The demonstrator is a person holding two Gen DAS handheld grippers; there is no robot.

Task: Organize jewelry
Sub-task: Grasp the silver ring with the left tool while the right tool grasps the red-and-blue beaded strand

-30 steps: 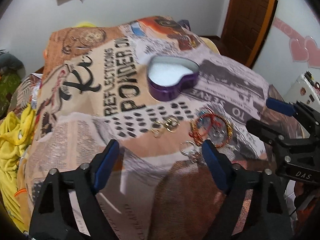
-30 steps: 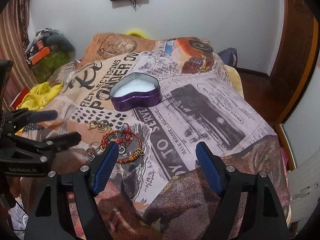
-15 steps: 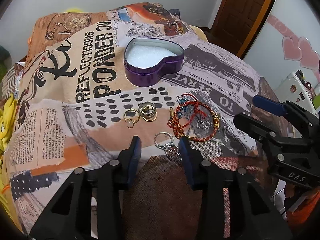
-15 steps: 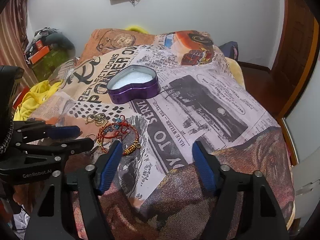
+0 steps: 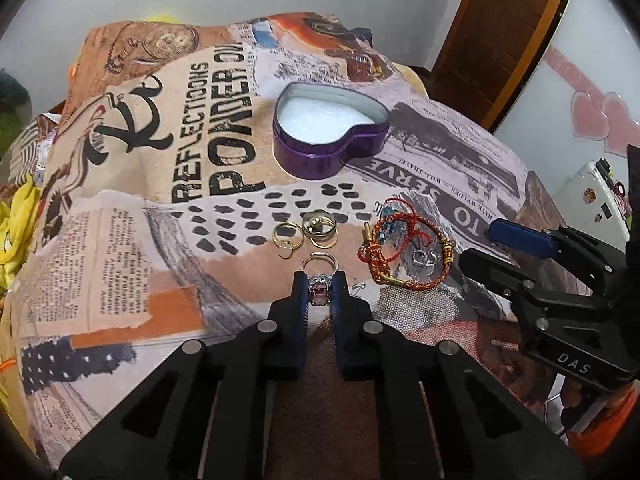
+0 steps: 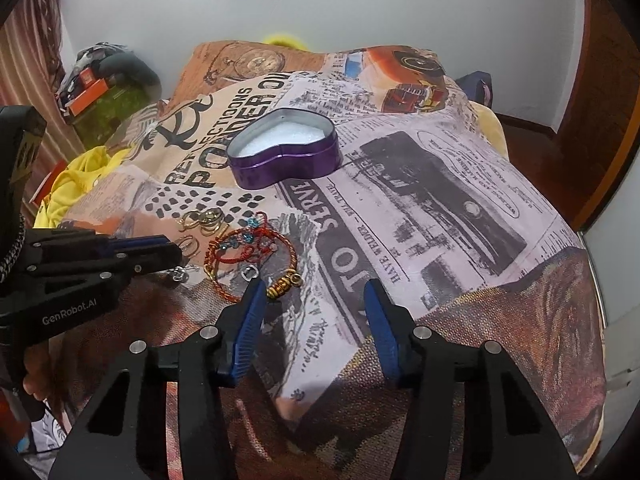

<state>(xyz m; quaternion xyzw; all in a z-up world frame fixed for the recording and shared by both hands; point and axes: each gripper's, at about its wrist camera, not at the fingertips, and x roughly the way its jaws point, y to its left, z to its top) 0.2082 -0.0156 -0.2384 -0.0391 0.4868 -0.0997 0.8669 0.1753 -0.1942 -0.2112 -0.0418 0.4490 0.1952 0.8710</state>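
My left gripper (image 5: 319,283) is shut on a silver ring with a pink stone (image 5: 319,293), its band lying on the printed cloth. Gold rings (image 5: 306,230) lie just beyond it. A red and orange braided bracelet (image 5: 402,245) lies to the right, also seen in the right wrist view (image 6: 252,254). An open purple heart-shaped tin (image 5: 328,136) with white lining sits farther back (image 6: 285,152). My right gripper (image 6: 316,294) is open and empty, its left finger beside the bracelet's gold beads. The left gripper (image 6: 176,250) enters the right wrist view from the left.
The newspaper-print cloth (image 6: 420,200) covers a bed. Yellow fabric (image 6: 76,178) lies at the left edge. A wooden door (image 5: 500,40) and a wall stand at the right. The right gripper (image 5: 516,240) reaches in from the right of the left wrist view.
My left gripper moved down onto the stone ring and closed from wide open to shut on it. My right gripper moved slightly toward the bracelet and stayed open.
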